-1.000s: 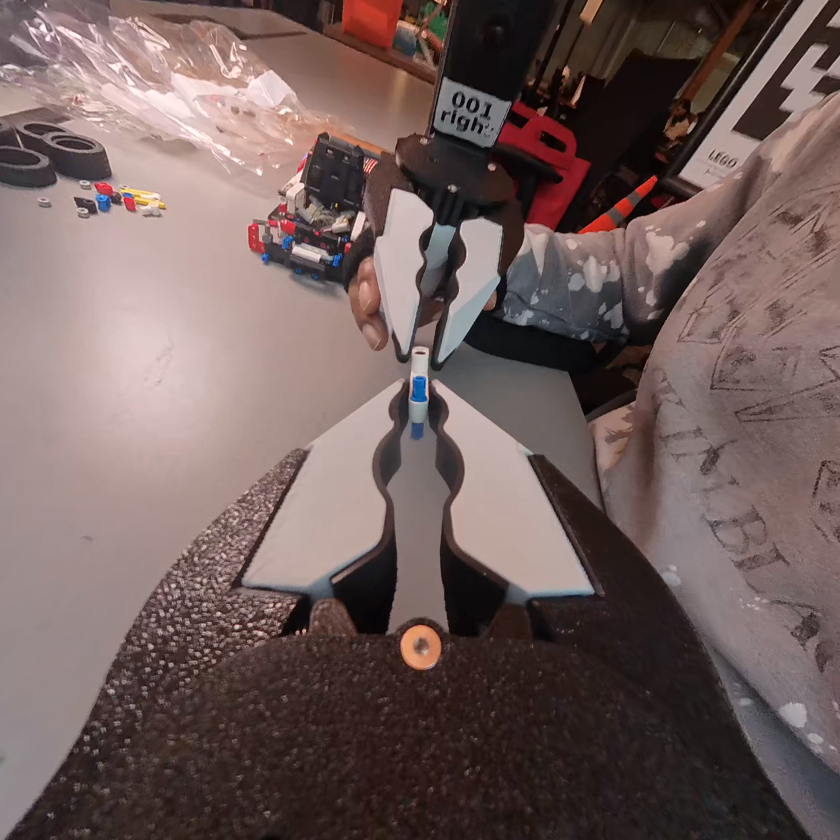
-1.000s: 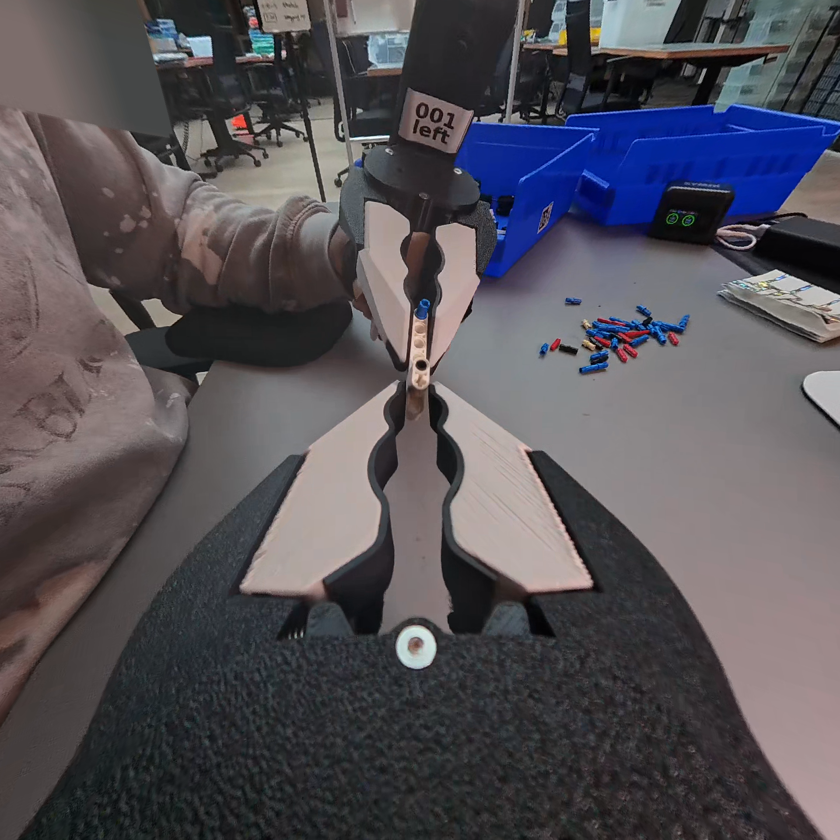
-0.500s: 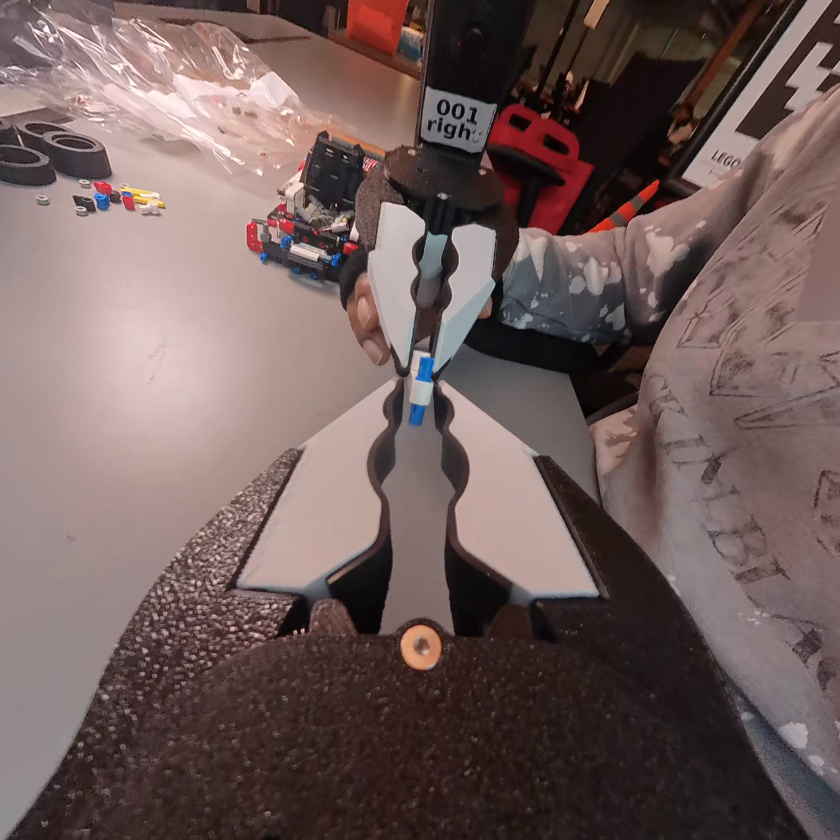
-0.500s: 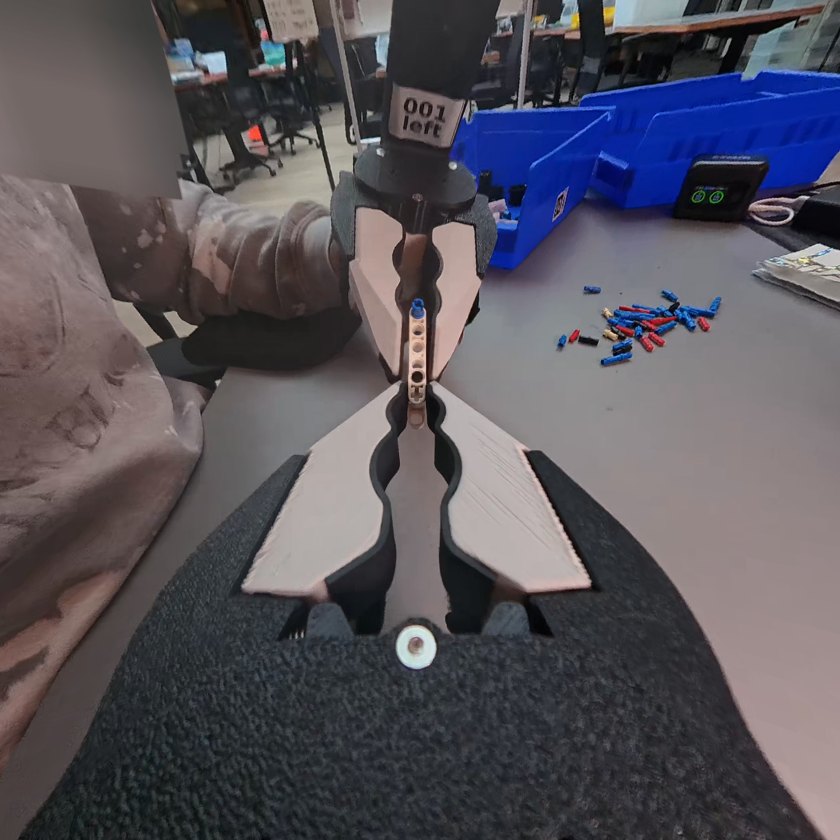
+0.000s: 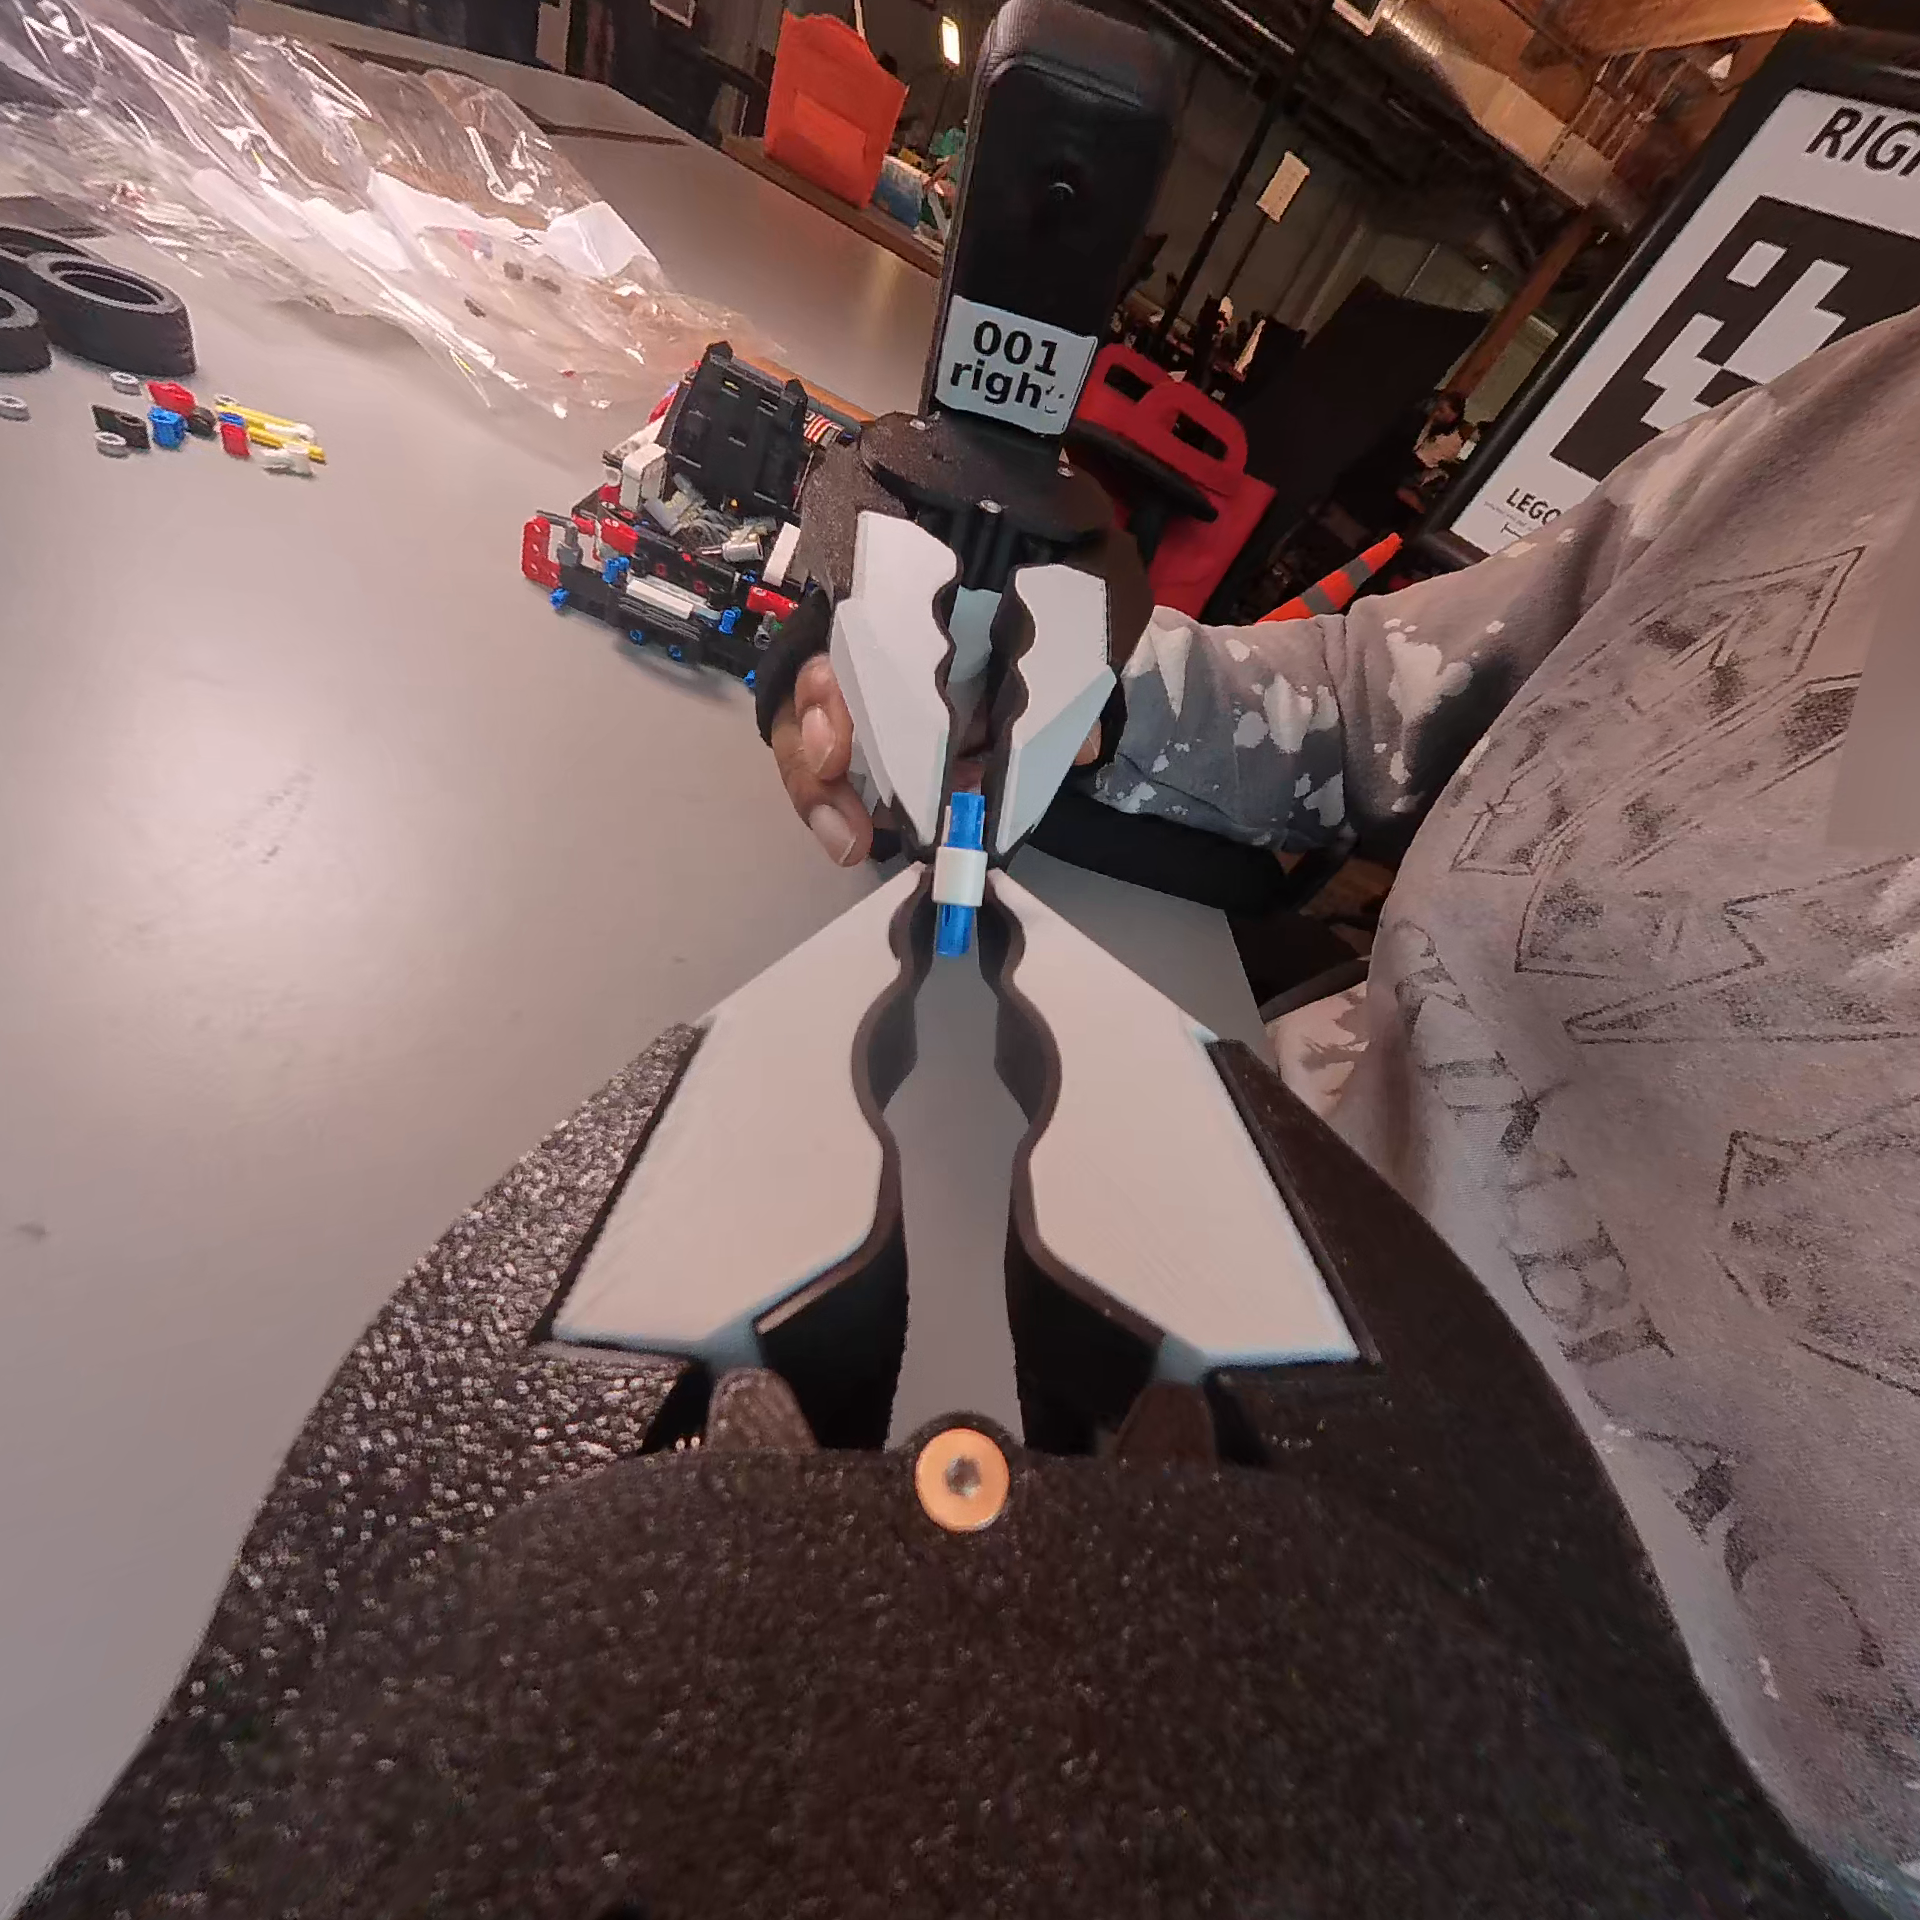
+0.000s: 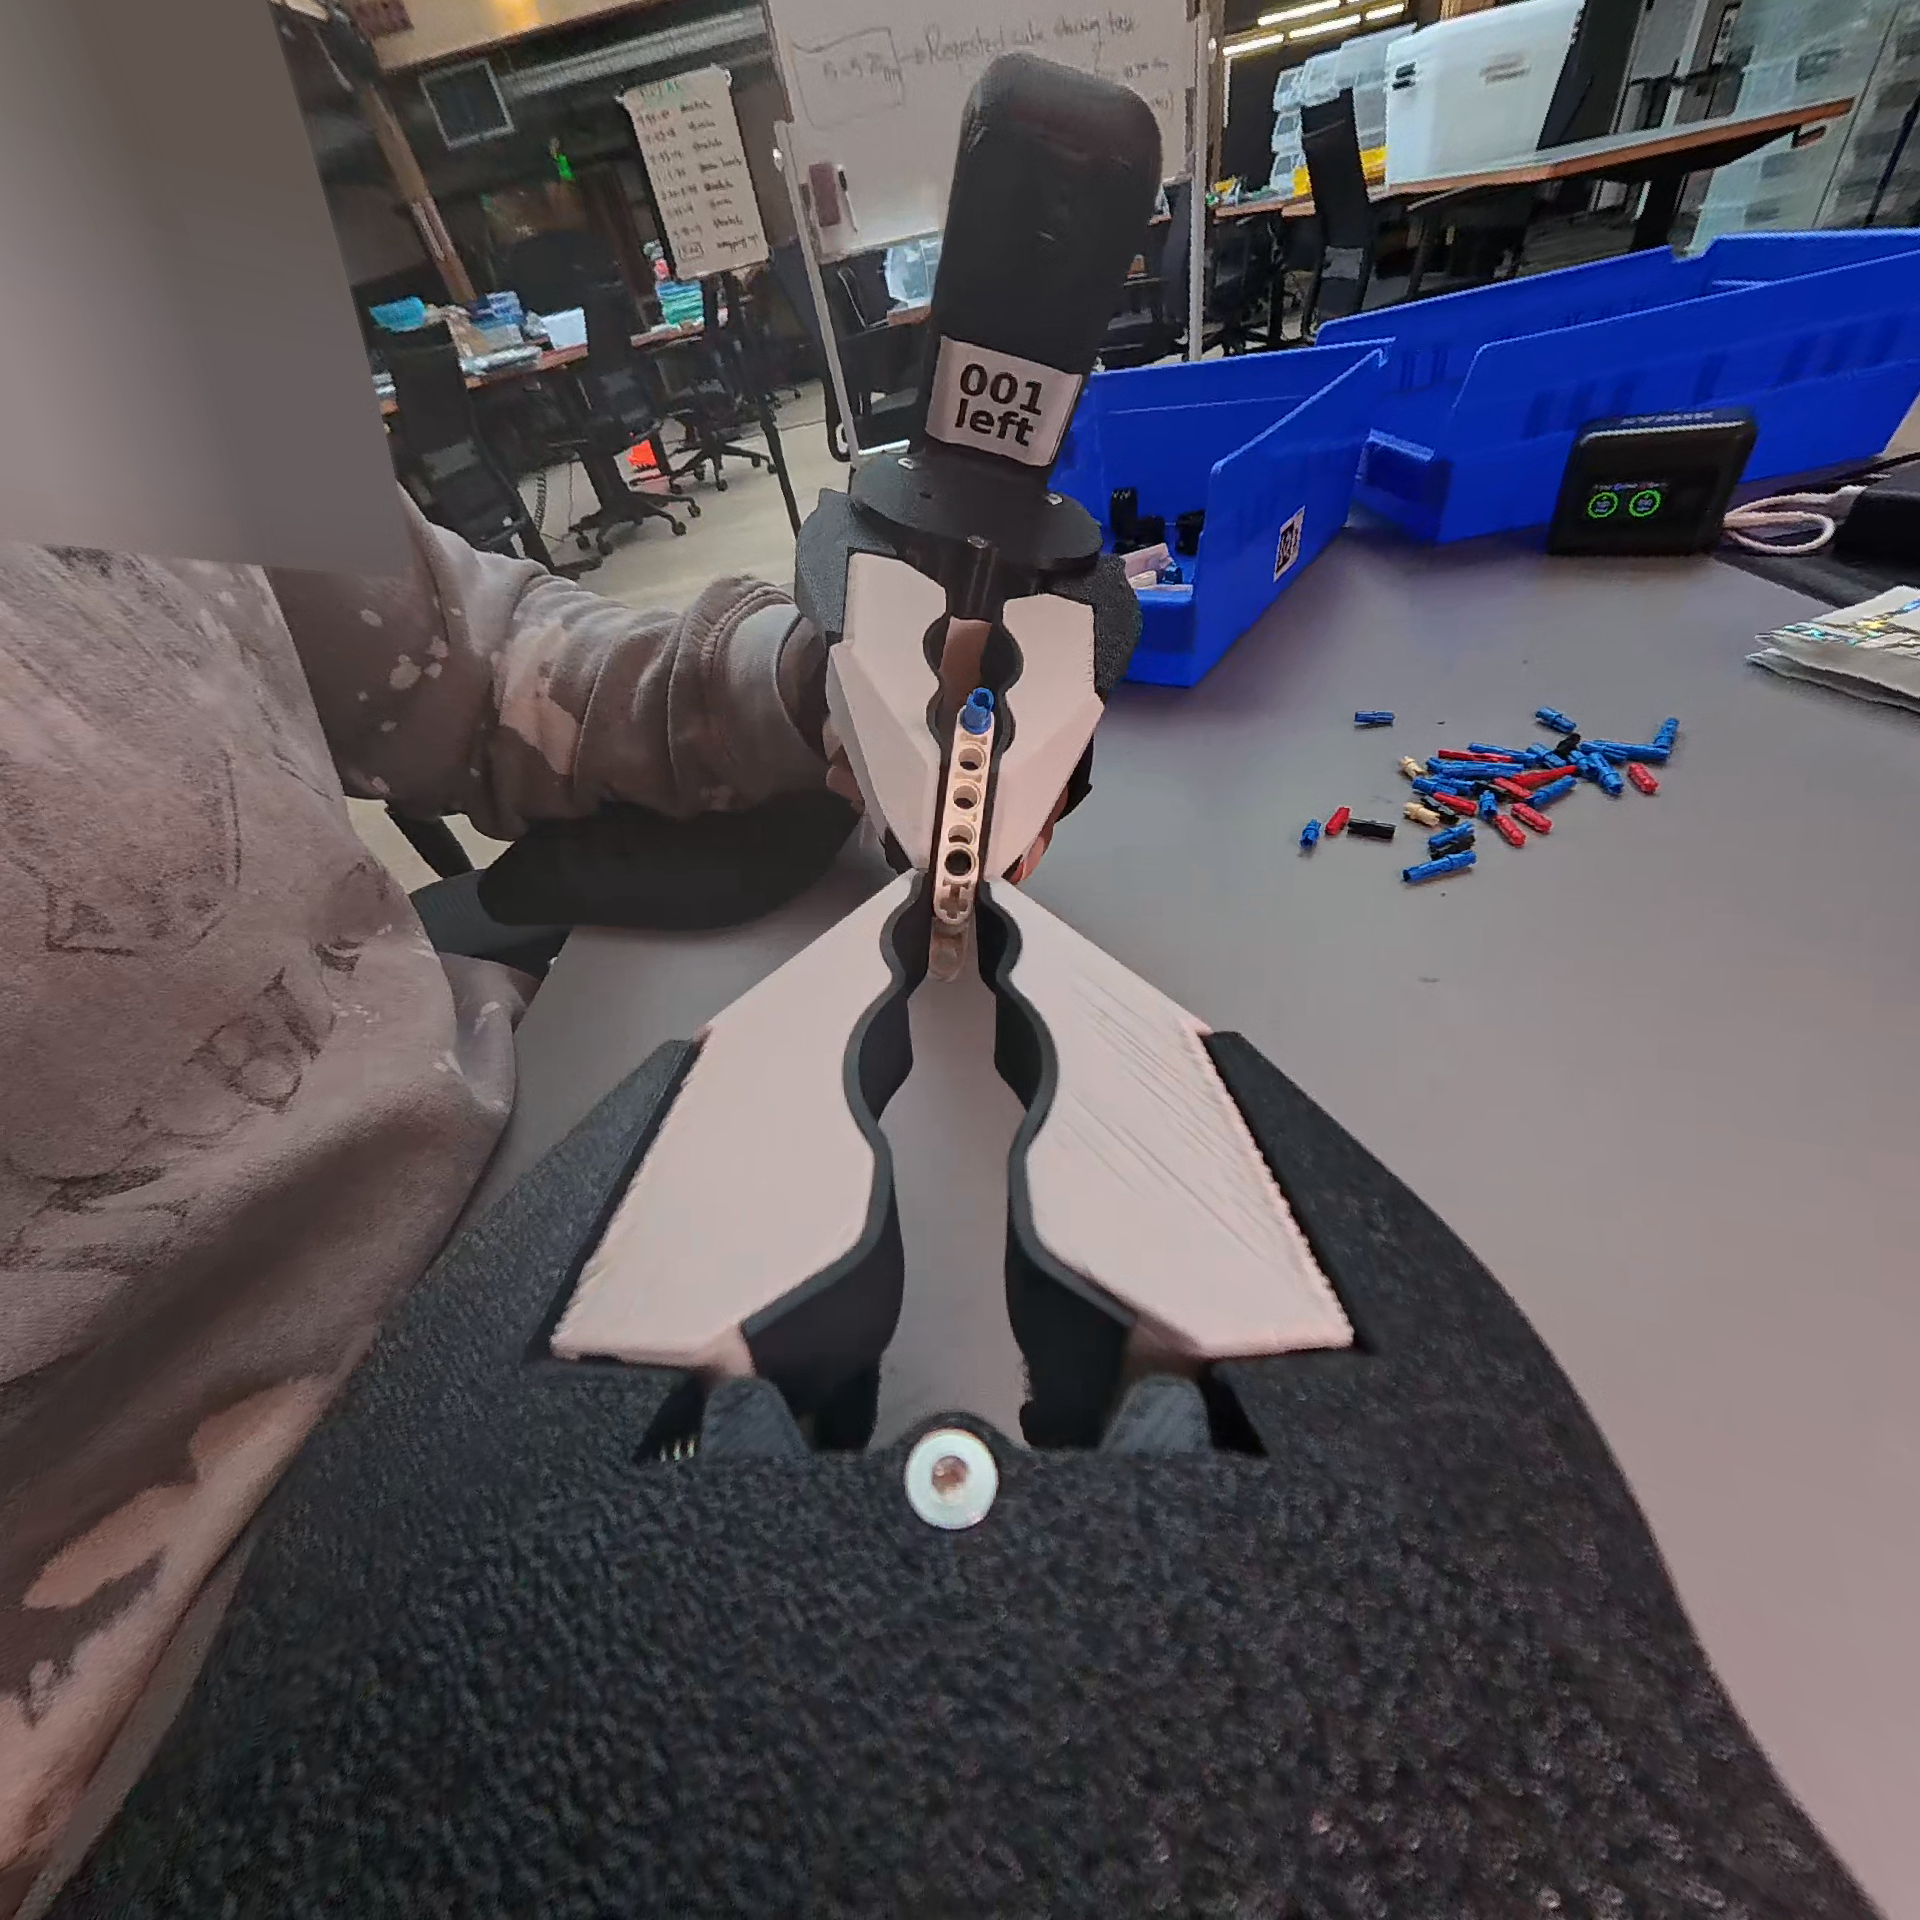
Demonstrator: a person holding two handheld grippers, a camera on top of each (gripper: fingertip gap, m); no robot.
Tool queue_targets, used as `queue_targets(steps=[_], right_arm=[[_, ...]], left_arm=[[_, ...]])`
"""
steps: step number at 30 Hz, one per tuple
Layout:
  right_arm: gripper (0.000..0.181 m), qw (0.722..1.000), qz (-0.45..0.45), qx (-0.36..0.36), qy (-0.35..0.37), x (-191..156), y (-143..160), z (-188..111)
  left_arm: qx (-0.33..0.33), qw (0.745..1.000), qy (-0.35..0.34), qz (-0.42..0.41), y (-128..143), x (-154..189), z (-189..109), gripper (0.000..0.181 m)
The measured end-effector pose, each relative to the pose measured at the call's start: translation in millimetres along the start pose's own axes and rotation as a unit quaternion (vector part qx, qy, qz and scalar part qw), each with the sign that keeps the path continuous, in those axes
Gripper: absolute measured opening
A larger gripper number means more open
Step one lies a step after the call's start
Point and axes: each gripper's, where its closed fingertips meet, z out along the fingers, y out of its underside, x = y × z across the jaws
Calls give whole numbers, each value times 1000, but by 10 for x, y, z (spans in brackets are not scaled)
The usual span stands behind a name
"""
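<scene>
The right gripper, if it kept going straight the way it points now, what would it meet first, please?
Most likely the left gripper, which faces it tip to tip. The right gripper holds a pale holed beam whose far end, with a blue pin, already lies between the left one's fingers; depth is unclear.

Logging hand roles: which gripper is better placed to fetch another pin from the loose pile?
Right gripper, probably: the pin pile lies on its side, outside the left gripper's view. Yet it is shut on the beam, the left on the blue pin.

Two black pebbled grippers (image 5: 956, 883) (image 6: 951, 904) with pale wavy-edged fingers (image 5: 769, 1143), round centre screws, bleach-spattered grey sweatshirt sleeves (image 6: 582, 675).
</scene>
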Motion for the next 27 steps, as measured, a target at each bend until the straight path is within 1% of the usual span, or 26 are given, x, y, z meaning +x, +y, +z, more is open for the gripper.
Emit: queue_targets(steps=[5,10,13,15,17,18,19,20,21,22,24,26,27], right_arm=[[7,1000,4,-4,-10,-28,19,13],[6,999,4,-31,-23,-82,99,34],[6,999,-8,-40,-16,-65,110,16],[6,999,-7,-35,-8,-37,71,7],[5,1000,1,-16,-6,-13,-16,-21],[5,1000,8,23,6,47,-160,-115],[5,996,30,78,13,127,-378,-296],[5,993,35,110,26,204,-527,-476],[6,993,21,110,44,253,-556,-568],[6,994,14,97,54,269,-513,-570],[6,996,25,73,36,211,-374,-435],[6,999,18,20,38,197,-192,-274],[6,999,3,-24,43,195,-51,-212]], left_arm=[[-22,1000,-3,0,43,21,-3,5],[-55,998,-2,-4,179,42,41,5],[-52,999,-14,2,172,20,56,5],[-37,999,-14,-4,127,7,49,5],[-25,1000,-15,-9,84,-10,27,4],[-42,998,-43,1,150,-112,-16,5],[-48,997,-61,2,197,-199,-76,5],[-33,998,-54,-16,169,-210,-125,4],[-21,998,-49,-24,127,-209,-152,5],[-19,998,-54,-16,99,-219,-154,5],[-18,998,-52,-15,77,-218,-103,5],[-29,997,-61,-25,136,-255,-61,5],[-38,997,-69,-24,183,-279,-56,5]])
